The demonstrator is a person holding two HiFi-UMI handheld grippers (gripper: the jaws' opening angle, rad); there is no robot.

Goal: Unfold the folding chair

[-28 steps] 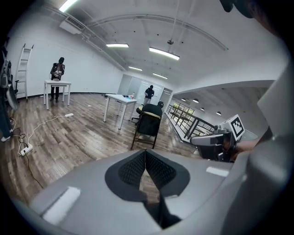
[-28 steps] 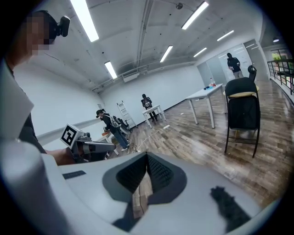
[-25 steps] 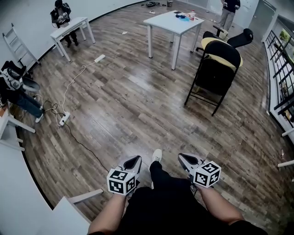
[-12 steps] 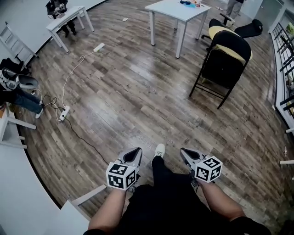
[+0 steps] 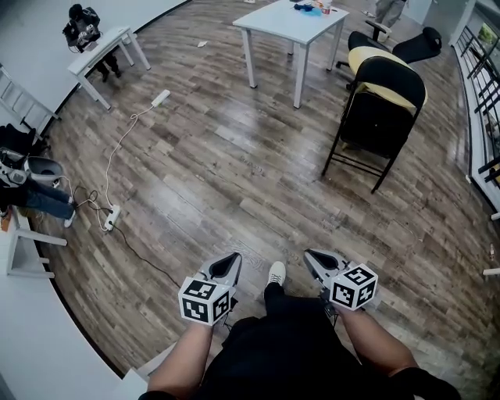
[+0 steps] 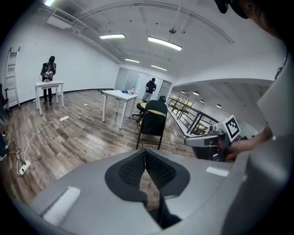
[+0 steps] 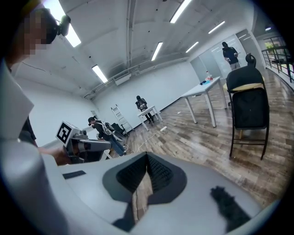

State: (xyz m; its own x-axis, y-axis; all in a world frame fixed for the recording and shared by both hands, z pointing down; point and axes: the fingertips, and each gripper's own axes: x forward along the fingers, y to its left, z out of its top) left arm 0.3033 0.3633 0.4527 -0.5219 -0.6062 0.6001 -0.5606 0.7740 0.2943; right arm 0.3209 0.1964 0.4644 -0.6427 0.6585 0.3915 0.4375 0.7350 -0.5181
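Grippers at the ready, head view: my left gripper (image 5: 229, 266) and right gripper (image 5: 316, 258), each capped by a black-and-white marker cube, sit low in front of me. Both are pinched together and empty. The black tubular-steel folding chair with a yellow padded seat (image 5: 379, 117) stands well apart from them across the grey-brown plank floor (image 5: 219, 172), just beside a white square-topped table (image 5: 293, 23). By my reading, nothing has been unfolded yet. The job now is to close the gap, part the jaws before arriving, and take the thin frame tube with one gripper while the other pushes the seat down. The legs must not skate on the glossy boards.

Left gripper view: ribbed dark pads meet in a line with nothing between them. The folding chair (image 6: 152, 123) shows upright ahead, its back rounded and matte.

Right gripper view: same story, textured pads touching. The folding chair (image 7: 250, 108) is off to the right, with slim legs and a crossbar near the floor.
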